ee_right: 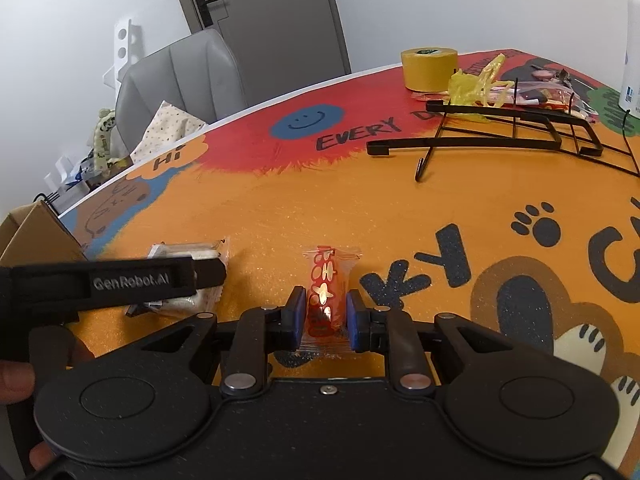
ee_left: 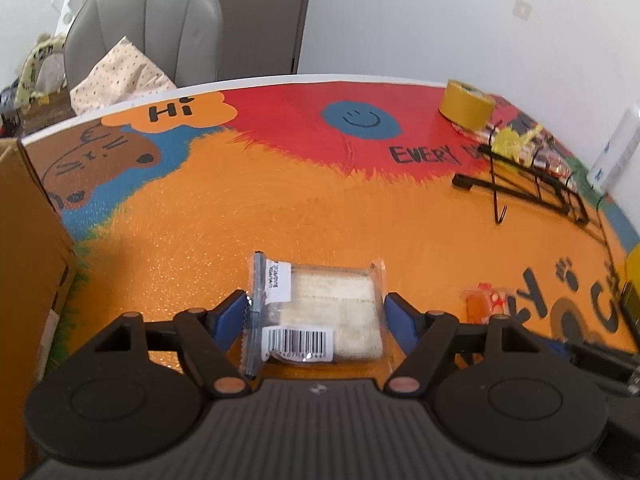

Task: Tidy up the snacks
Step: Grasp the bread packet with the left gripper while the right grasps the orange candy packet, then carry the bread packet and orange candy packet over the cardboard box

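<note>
Gripping: right gripper (ee_right: 322, 316) clamped on small red-wrapped candy (ee_right: 323, 300), near table's front edge.
Straddling: left gripper (ee_left: 314, 316) apart around clear-wrapped pale cracker packet (ee_left: 320, 308).
Technique: centre pads, close gently, lift level.

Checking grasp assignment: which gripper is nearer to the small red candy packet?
Right. The right gripper is shut on the red candy packet. The left gripper is off to its side, straddling the clear-wrapped pastry.

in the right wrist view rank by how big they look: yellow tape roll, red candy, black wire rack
1. black wire rack
2. yellow tape roll
3. red candy, though it sits nearest the camera, so its rank against the tape is unsure
</note>
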